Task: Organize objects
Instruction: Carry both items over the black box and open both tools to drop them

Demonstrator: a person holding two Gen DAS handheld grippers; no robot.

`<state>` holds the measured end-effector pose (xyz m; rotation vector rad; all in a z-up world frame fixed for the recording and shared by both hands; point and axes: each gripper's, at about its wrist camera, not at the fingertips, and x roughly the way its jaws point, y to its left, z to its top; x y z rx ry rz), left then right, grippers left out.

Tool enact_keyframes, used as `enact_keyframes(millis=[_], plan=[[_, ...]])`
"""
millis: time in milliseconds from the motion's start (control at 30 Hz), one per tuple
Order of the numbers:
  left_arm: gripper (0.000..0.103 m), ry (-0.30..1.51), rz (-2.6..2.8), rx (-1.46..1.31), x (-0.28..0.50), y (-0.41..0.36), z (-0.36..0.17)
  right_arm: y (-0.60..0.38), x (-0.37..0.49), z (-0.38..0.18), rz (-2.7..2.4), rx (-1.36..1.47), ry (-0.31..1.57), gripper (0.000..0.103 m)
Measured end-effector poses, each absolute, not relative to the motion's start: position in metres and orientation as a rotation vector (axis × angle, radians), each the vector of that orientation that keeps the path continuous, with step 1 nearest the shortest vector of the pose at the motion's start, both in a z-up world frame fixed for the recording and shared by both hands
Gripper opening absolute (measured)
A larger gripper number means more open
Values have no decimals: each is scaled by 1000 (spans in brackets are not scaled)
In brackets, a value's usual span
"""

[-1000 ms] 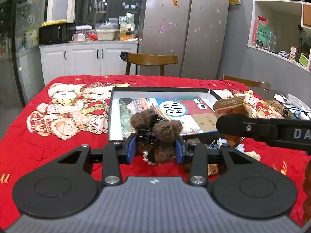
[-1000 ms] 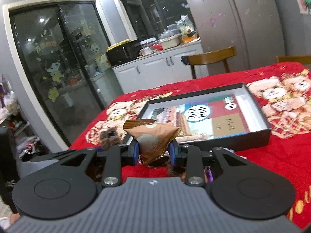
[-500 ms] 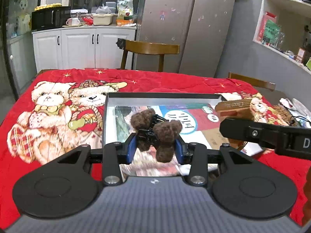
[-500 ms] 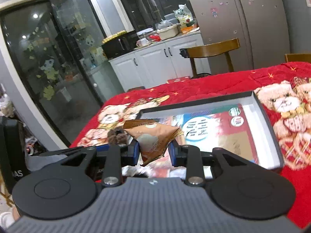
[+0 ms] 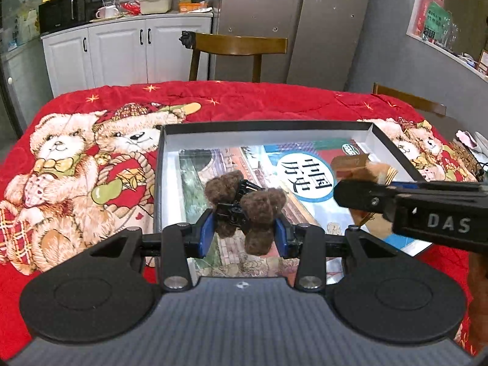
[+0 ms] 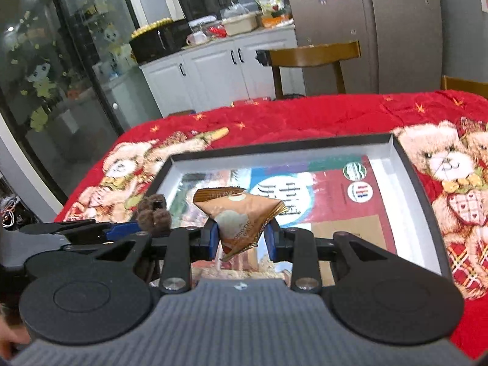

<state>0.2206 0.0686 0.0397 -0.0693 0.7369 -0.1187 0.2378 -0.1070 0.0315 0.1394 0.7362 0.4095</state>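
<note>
Change: both loads, beside the shallow black cardboard tray [image 5: 393, 146] a second ago, now hang over it.
Left tongs [image 5: 242, 232]: clamping brown fuzzy hair clip [image 5: 244, 204].
Right tongs [image 6: 241, 238]: pinching orange foil snack packet [image 6: 239, 213].
Meaning: probably ready for release.

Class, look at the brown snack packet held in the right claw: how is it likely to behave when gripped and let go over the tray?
The snack packet probably crumples easily: its foil looks creased between the right claw. It seems light, since a pinch at its lower part holds it up. Released, it would likely drop flat into the tray rather than roll.
</note>
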Motion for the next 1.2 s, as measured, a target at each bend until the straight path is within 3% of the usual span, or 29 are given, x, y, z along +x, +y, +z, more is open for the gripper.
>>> enact_keyframes(millis=[667,767,967,1200], plan=[[47,794,-134,-54,228,64,20,-110,247,-2,388,138,824,35],[52,793,-139,-44,228,62,19,-110,248,-4,391,149,835,42],[57,803,-144,-50,227,63,21,-117,243,3,393,162,776,71],[63,746,-143,-50,208,65,45,-131,224,32,425,185,671,83]])
